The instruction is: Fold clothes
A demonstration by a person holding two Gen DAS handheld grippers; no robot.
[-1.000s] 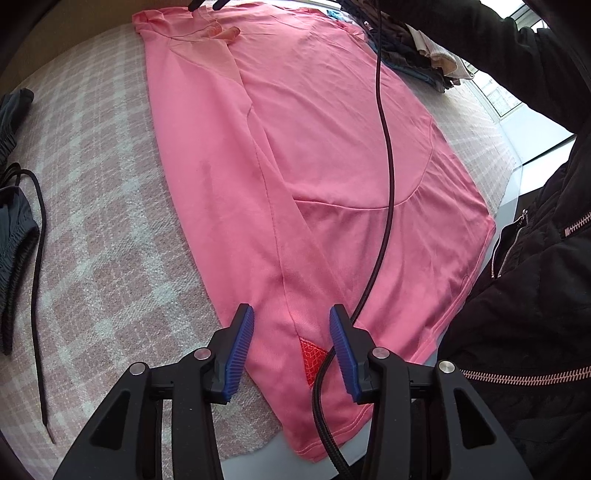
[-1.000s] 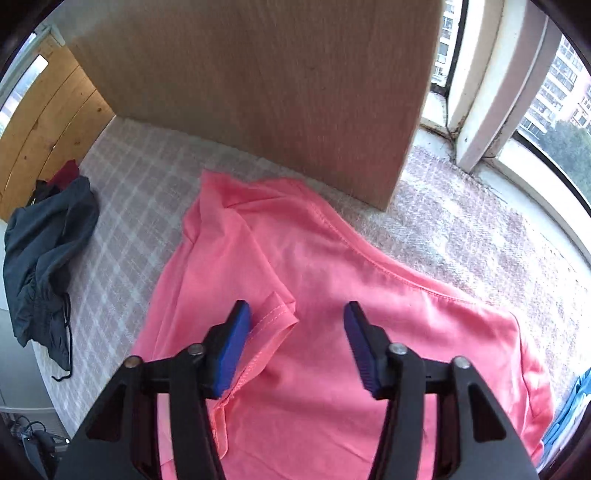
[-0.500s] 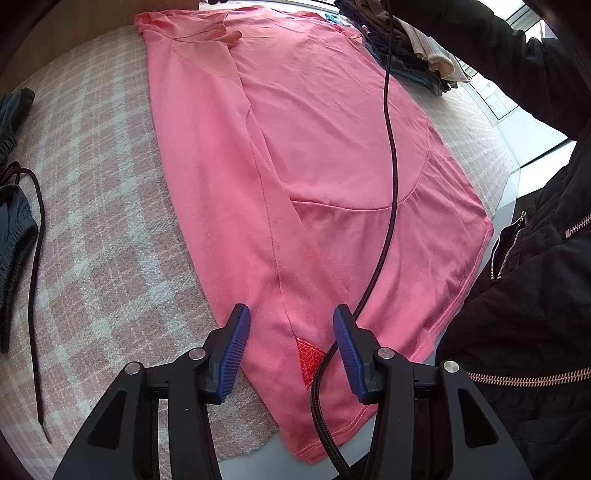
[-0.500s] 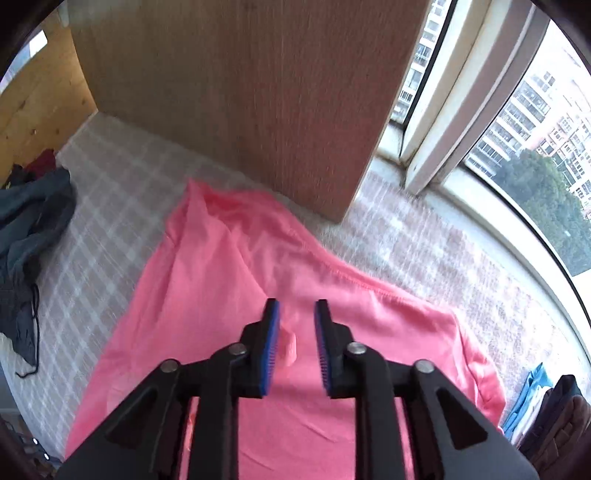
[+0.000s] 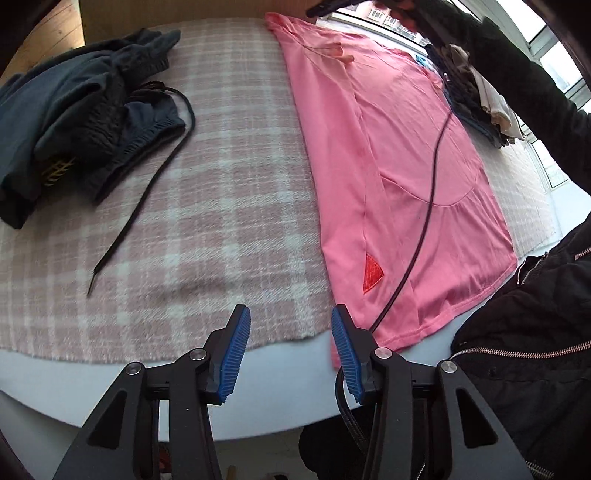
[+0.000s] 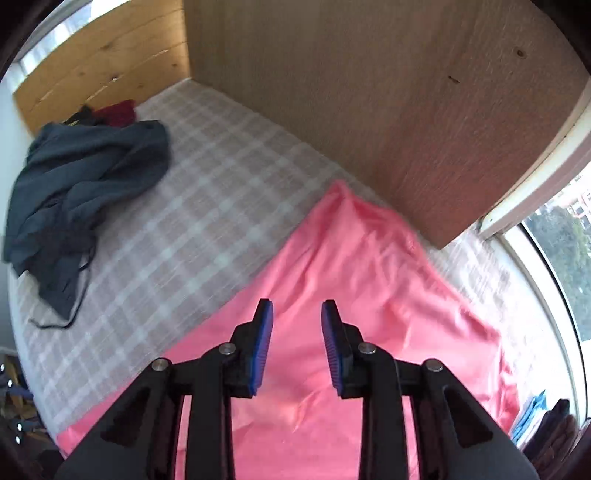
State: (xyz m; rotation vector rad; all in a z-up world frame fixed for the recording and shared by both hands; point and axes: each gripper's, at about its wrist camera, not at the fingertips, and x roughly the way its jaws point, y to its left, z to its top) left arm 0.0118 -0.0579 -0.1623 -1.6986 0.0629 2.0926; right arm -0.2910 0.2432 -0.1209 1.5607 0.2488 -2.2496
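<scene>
A pink T-shirt (image 5: 399, 155) lies flat along the checked blanket, one side folded inward, with a red triangle patch (image 5: 372, 274) near its hem. It also shows in the right wrist view (image 6: 351, 266). My left gripper (image 5: 290, 349) is open and empty above the blanket's near edge, left of the hem. My right gripper (image 6: 296, 341) is open and empty above the shirt's upper part; it appears at the top of the left wrist view (image 5: 328, 5).
A heap of dark grey clothes (image 5: 81, 107) with a long drawstring (image 5: 147, 184) lies at the left. A stack of folded clothes (image 5: 476, 99) sits by the window. A wooden board (image 6: 369, 103) stands behind the shirt. A black cable (image 5: 424, 221) hangs across it.
My left gripper has swung left off the hem toward the bare blanket. My right gripper, nearly shut on the sleeve fold half a second ago, has opened, and the sleeve lies flat.
</scene>
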